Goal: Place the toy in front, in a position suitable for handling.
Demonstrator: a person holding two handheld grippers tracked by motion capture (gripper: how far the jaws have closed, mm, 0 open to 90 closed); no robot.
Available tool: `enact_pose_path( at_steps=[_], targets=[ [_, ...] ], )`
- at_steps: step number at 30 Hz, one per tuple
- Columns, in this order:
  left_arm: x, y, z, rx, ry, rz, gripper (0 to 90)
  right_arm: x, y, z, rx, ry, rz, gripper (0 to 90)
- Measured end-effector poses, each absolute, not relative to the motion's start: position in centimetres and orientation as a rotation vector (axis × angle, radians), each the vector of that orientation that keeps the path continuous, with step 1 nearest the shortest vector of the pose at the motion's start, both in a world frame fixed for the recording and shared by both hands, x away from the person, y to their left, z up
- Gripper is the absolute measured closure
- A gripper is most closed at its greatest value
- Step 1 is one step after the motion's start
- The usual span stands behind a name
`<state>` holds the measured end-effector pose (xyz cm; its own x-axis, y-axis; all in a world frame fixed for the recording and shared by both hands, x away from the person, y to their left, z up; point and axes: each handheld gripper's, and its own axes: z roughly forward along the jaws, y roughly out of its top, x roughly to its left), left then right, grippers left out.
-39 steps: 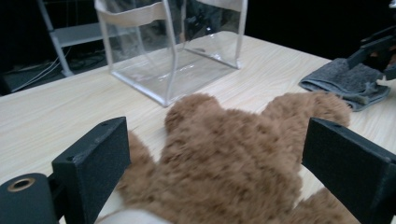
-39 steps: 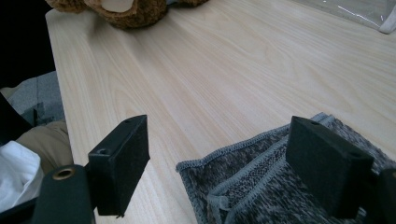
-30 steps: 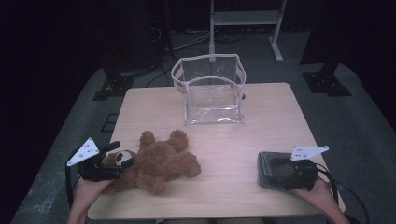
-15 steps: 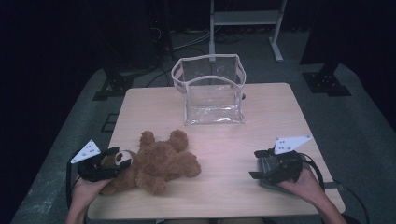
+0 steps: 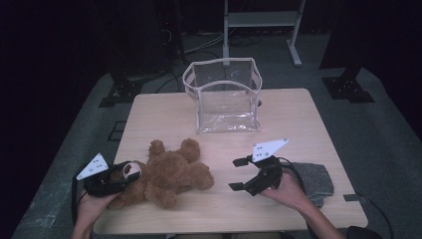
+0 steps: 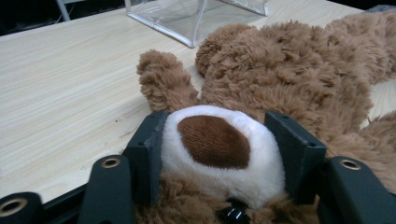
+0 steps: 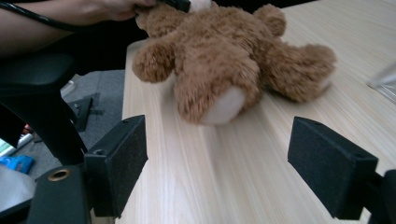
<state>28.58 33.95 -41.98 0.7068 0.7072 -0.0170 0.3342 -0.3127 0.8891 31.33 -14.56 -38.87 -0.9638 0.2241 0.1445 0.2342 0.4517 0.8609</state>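
A brown teddy bear [image 5: 169, 177] lies on its back near the front left of the wooden table [image 5: 298, 114]. My left gripper [image 5: 130, 171] is at its head. Its jaws have just been closing, and in the left gripper view both pads press on the sides of the white muzzle [image 6: 187, 122] with its brown nose. My right gripper [image 5: 239, 174] hovers open to the right of the bear, pointing at it. In the right gripper view the bear [image 7: 224, 51] lies a short way beyond the wide-apart jaws of the right gripper [image 7: 233, 163], and nothing is between them.
A clear plastic bag [image 5: 226, 97] with a white rim stands open at the back middle of the table. A grey cloth [image 5: 313, 181] lies at the front right, by the right hand. Dark floor and stand legs surround the table.
The left jaws have closed onto the bear's muzzle. The right gripper has lifted off the grey cloth and moved left toward the bear, uncovering the cloth.
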Motion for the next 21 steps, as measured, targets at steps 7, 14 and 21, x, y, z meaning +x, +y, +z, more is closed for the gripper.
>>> enact_pose_path(
  at_steps=[7,14,21],
  targets=[
    [28.2,33.7,-42.0,1.932,0.774,0.497,44.3,31.9,-11.4,-39.8,-0.387,-2.633,-1.612,18.3],
    [28.1,33.7,-42.1,1.931,0.761,0.506,44.4,32.1,-9.1,-41.5,-0.380,-2.588,-1.617,20.6],
    [28.1,33.8,-42.1,1.921,0.762,0.508,44.3,32.0,-8.0,-42.9,-0.379,-2.593,-1.638,26.1]
  ],
)
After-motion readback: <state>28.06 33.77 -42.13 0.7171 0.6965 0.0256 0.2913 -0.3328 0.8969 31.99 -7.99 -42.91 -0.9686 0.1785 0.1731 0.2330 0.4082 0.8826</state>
